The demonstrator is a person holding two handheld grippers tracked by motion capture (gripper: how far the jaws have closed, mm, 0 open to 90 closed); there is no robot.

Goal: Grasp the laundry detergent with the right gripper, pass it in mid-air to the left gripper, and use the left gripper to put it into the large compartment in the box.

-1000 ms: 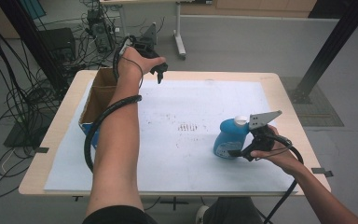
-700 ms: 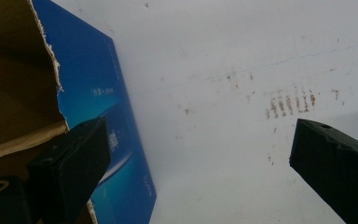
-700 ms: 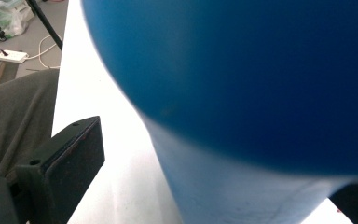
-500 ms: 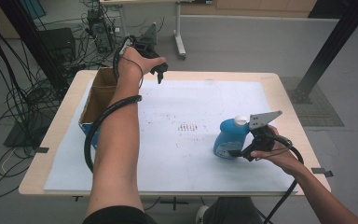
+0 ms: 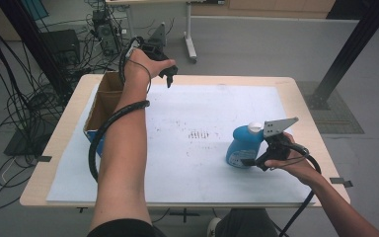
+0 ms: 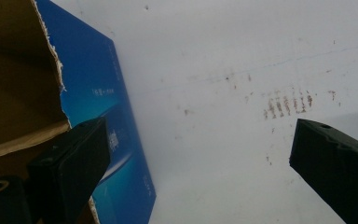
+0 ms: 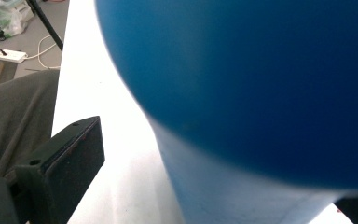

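A blue bottle (image 5: 243, 146) with a white cap (image 5: 254, 127) stands upright on the white sheet (image 5: 212, 103) at the right. My right gripper (image 5: 250, 162) is low at the bottle's near right side. In the right gripper view the bottle (image 7: 261, 84) sits between the open jaws of that gripper (image 7: 214, 182), with a gap left beside the left jaw. My left gripper (image 5: 169, 79) hangs above the table's far edge, jaws wide open with nothing between them (image 6: 200, 135). It looks down past an open cardboard box (image 6: 98, 102) with a blue side.
The cardboard box (image 5: 101, 106) stands along the table's left side. Brown smudges (image 5: 200, 134) mark the middle of the sheet. Cables and equipment lie on the floor at the left, and a black stand (image 5: 345, 54) rises at the far right.
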